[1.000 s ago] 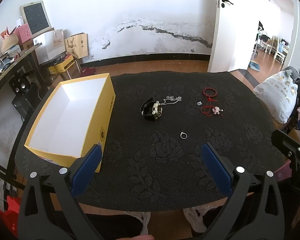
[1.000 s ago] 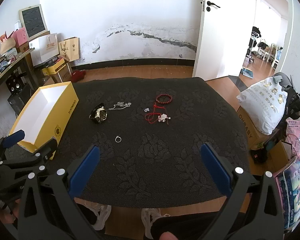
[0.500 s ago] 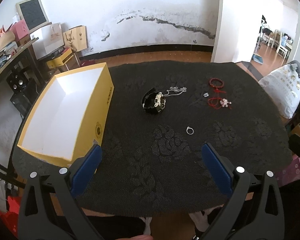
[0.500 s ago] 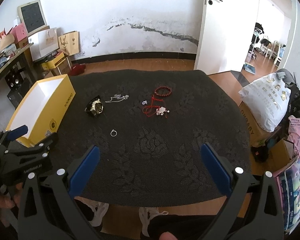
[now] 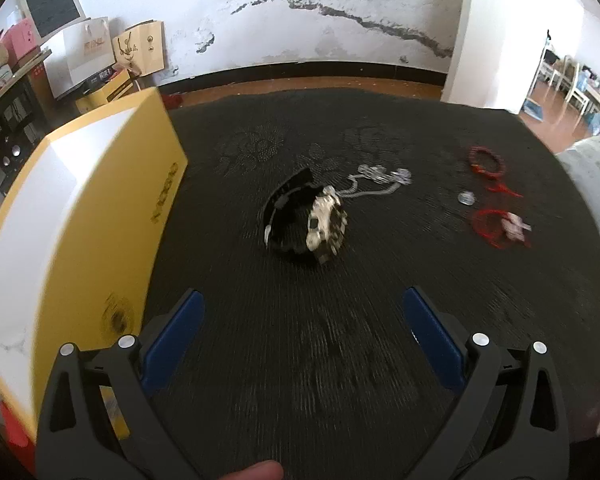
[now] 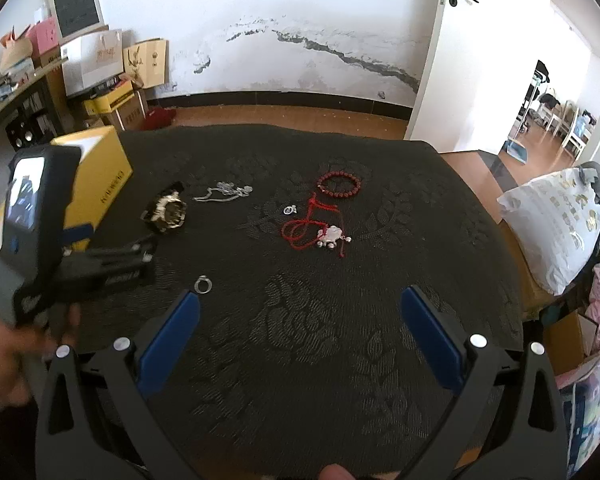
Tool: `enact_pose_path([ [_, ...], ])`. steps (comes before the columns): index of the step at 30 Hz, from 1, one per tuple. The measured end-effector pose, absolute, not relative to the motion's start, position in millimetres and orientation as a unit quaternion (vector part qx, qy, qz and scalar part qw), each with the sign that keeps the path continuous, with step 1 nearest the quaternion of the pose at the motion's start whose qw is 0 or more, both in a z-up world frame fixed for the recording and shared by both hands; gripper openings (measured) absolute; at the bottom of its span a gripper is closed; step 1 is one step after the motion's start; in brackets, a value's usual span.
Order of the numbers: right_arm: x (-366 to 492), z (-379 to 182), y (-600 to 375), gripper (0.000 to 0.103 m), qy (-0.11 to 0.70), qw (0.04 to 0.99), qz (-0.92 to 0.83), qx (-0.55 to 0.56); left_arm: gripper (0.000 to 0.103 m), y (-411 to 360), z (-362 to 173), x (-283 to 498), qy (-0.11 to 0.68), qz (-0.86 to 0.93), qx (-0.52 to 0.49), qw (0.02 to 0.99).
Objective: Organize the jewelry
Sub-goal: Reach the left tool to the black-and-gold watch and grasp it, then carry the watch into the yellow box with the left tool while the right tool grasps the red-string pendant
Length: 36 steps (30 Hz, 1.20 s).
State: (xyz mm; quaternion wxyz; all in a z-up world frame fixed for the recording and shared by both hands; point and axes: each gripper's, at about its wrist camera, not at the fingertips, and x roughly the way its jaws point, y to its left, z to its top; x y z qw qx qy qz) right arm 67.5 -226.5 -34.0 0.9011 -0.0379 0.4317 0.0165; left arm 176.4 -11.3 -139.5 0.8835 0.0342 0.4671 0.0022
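- We find the left gripper (image 5: 302,312) with its blue-padded fingers (image 5: 176,336) spread wide and holding nothing, low over the black patterned tablecloth (image 5: 300,360).
- We record the wristwatch (image 5: 308,222) lying on the cloth at 12 o'clock from that gripper, apart from both fingers; the left view is motion-blurred.
- We note the open yellow box (image 5: 72,216) at the gripper's 9 to 10 o'clock, its white interior showing.
- We find the silver necklace (image 5: 380,180) just beyond the watch at its 1 o'clock.
- We find the right gripper (image 6: 300,312) likewise wide open and unloaded.
- We record a silver ring (image 6: 203,284) near its left finger tip, at 11 o'clock.
- We note a red bead bracelet (image 6: 338,186), a small silver charm (image 6: 289,210) and a red cord with pendant (image 6: 320,230) grouped at 12 o'clock, well apart from the fingers.
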Motion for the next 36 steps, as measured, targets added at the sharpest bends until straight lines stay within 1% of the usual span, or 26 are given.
enact_pose_path([
  [3,81,-53,-228,0.097,0.453,0.89,0.023,-0.037,0.097,-16,-162,200,0.456,0.007,0.061,0.888],
  [6,93,-72,-231,0.097,0.489,0.871,0.034,-0.016,0.097,-15,-181,220,0.463,0.007,0.068,0.884],
  [8,94,-74,-229,0.097,0.493,0.869,0.039,-0.014,0.098,-10,-194,235,0.474,0.018,0.068,0.878],
  [11,96,-71,-223,0.097,0.485,0.873,0.043,-0.025,0.098,6,-199,245,0.478,0.001,0.007,0.878],
  [15,97,-68,-229,0.097,0.476,0.878,0.041,-0.015,0.098,5,-201,246,0.461,0.012,0.004,0.887],
  [18,100,-69,-242,0.097,0.484,0.874,0.035,0.011,0.098,5,-200,247,0.469,0.005,0.018,0.883],
  [19,100,-70,-248,0.097,0.489,0.872,0.03,0.021,0.096,6,-199,247,0.471,0.004,0.016,0.882],
  [20,101,-71,-252,0.097,0.491,0.871,0.029,0.028,0.084,4,-197,246,0.465,-0.001,0.02,0.885],
  [21,101,-72,-255,0.097,0.491,0.87,0.029,0.033,0.06,2,-193,244,0.459,-0.005,0.028,0.888],
  [23,101,-74,-263,0.097,0.488,0.871,0.028,0.035,0.058,-4,-189,244,0.46,0.0,0.048,0.887],
  [24,101,-75,-265,0.092,0.487,0.872,0.027,0.035,0.057,-1,-188,244,0.464,-0.002,0.037,0.885],
  [25,102,-77,-270,0.084,0.486,0.873,0.026,0.035,0.057,2,-186,245,0.47,-0.001,0.023,0.883],
  [27,106,-81,-272,0.076,0.491,0.87,0.023,0.035,0.056,9,-180,244,0.472,0.01,0.012,0.881],
  [29,114,-89,-271,0.072,0.504,0.862,0.031,0.035,0.055,11,-166,240,0.462,0.008,0.012,0.887],
  [30,121,-95,-267,0.067,0.513,0.857,0.037,0.02,0.055,10,-158,237,0.456,0.005,0.016,0.89],
  [36,165,-126,-254,0.067,0.53,0.844,0.079,-0.035,0.055,5,-101,200,0.431,-0.04,0.016,0.901],
])
